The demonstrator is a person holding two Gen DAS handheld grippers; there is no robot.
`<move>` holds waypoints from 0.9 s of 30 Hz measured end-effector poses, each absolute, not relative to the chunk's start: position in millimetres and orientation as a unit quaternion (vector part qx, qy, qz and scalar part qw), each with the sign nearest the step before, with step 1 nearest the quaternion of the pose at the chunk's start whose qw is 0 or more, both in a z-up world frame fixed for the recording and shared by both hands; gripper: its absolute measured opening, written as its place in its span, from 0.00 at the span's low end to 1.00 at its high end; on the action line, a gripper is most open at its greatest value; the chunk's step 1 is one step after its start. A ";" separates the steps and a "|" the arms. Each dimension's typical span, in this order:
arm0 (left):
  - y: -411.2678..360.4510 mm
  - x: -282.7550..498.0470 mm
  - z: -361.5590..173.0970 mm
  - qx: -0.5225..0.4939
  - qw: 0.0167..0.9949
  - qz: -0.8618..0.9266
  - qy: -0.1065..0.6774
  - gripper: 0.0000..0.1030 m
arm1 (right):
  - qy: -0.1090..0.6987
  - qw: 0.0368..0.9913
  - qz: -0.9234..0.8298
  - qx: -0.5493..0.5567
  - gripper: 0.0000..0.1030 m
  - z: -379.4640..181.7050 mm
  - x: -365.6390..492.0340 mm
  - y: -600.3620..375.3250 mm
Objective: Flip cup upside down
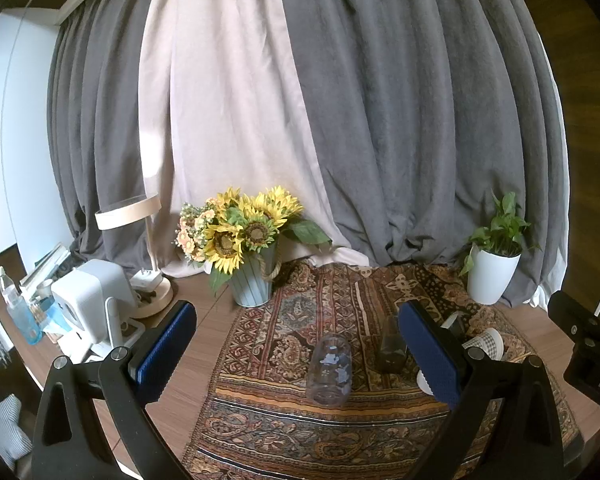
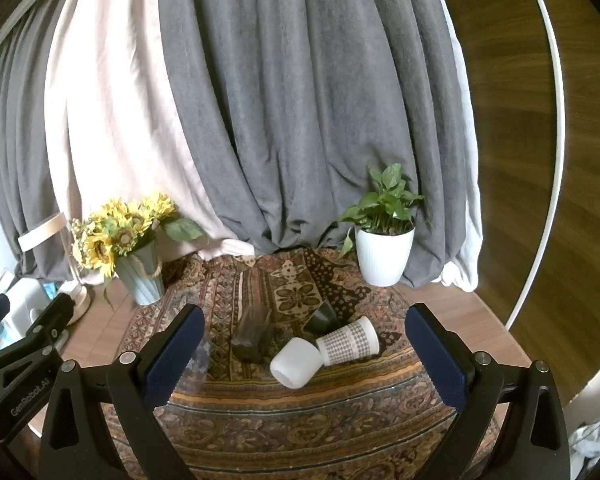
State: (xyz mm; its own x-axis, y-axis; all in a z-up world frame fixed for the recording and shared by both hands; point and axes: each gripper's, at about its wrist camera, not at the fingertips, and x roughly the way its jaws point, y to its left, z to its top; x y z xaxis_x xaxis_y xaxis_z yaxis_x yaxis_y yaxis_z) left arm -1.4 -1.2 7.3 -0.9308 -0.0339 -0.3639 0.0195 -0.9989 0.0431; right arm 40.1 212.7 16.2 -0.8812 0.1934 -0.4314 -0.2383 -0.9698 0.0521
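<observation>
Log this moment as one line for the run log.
left hand-held gripper open | right hand-held gripper open | clear cup on its side, untouched

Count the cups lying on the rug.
5, all on their sides on the rug: clear cup at left, dark glass beside it, white cup in front, checked cup touching it, dark cup behind. More may be hidden.

Sunflower bouquet [image 1: 240,236], potted plant [image 2: 384,240], lamp [image 1: 140,248]

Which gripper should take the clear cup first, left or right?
Left. The clear cup lies on its side, centred between the open left gripper fingers. In the right wrist view it sits mostly hidden behind the right gripper's left finger, off-axis.
</observation>
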 end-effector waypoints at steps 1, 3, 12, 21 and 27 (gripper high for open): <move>-0.9 -1.5 7.4 0.186 0.013 -0.982 -0.019 1.00 | 0.052 0.112 0.968 -0.216 0.99 15.4 40.5 211.8; -1.2 -2.3 7.1 0.186 0.011 -0.982 -0.019 1.00 | 0.052 0.112 0.968 -0.217 0.99 15.4 40.4 212.2; -1.8 -3.7 5.6 0.186 0.007 -0.982 -0.021 1.00 | 0.050 0.114 0.968 -0.216 0.99 16.1 40.3 210.5; -1.7 -5.6 2.1 0.190 0.004 -0.981 -0.025 1.00 | 0.049 0.115 0.968 -0.218 0.99 15.8 37.6 208.1; -1.7 -9.7 -1.0 0.196 0.002 -0.980 -0.031 1.00 | 0.051 0.116 0.966 -0.223 0.99 12.9 33.4 208.8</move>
